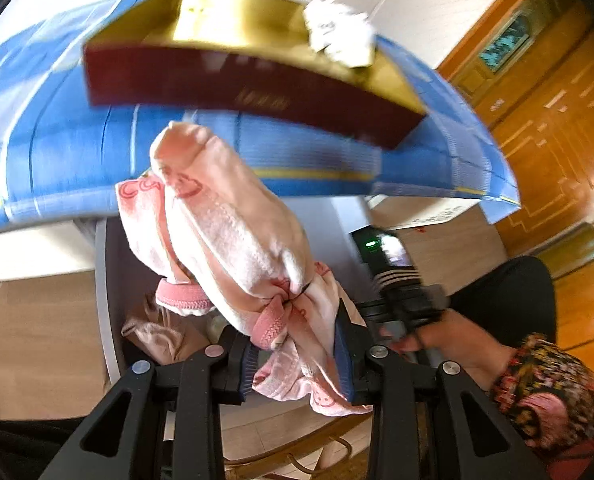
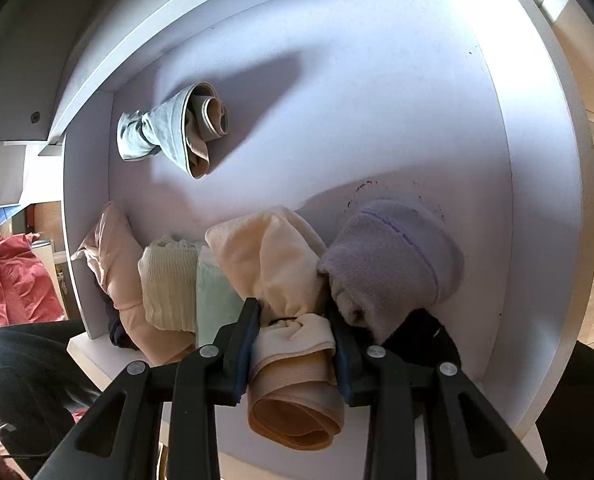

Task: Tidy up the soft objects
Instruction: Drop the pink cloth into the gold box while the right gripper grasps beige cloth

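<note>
My left gripper (image 1: 297,354) is shut on a bundle of pink and white socks (image 1: 233,236), held up in the air in front of a blue cloth surface (image 1: 57,160). My right gripper (image 2: 295,344) is shut on a rolled cream and tan sock bundle (image 2: 285,280) inside a white drawer (image 2: 377,100). Beside it in the drawer's near row lie a lavender sock roll (image 2: 397,260), a mint roll (image 2: 215,296), a ribbed cream roll (image 2: 169,284) and a pink roll (image 2: 117,268). A light-blue and tan bundle (image 2: 177,128) lies alone further back.
A dark red and gold box (image 1: 237,80) with a white cloth (image 1: 339,32) in it sits on the blue surface. The drawer's rim (image 1: 101,280) shows below the socks in the left wrist view. A red bag (image 2: 13,276) lies left of the drawer. Wooden cabinets (image 1: 557,120) stand at right.
</note>
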`<move>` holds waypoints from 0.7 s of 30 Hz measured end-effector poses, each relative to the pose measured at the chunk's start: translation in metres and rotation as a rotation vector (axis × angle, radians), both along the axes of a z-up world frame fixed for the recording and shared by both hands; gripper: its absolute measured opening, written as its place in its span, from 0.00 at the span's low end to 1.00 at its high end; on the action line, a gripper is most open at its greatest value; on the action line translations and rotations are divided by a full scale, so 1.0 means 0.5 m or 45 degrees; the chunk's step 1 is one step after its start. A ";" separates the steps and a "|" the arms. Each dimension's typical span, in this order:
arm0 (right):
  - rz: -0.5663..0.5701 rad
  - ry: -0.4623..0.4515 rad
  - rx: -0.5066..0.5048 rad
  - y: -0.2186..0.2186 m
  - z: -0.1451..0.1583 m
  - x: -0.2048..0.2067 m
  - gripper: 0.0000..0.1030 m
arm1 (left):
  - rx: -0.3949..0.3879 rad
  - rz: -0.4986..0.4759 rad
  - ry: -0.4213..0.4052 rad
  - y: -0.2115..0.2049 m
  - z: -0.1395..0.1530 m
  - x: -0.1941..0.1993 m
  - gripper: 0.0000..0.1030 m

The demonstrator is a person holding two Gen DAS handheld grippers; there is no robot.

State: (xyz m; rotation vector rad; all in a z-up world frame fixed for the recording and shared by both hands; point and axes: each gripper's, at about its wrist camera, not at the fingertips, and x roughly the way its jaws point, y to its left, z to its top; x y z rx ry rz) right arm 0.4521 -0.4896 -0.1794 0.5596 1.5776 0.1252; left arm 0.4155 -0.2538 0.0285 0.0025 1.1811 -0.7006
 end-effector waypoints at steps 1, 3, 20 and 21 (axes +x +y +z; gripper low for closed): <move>-0.003 0.001 0.003 0.001 -0.001 0.002 0.32 | -0.001 -0.020 -0.019 -0.006 0.020 -0.005 0.32; -0.009 0.003 0.009 0.000 -0.002 0.002 0.32 | -0.014 -0.049 -0.040 -0.010 0.055 -0.006 0.32; -0.044 0.008 0.100 -0.013 -0.001 0.002 0.32 | 0.122 -0.066 -0.194 -0.081 0.227 0.242 0.32; -0.048 0.004 0.106 -0.013 0.001 0.002 0.32 | 0.136 -0.063 -0.195 -0.086 0.228 0.261 0.32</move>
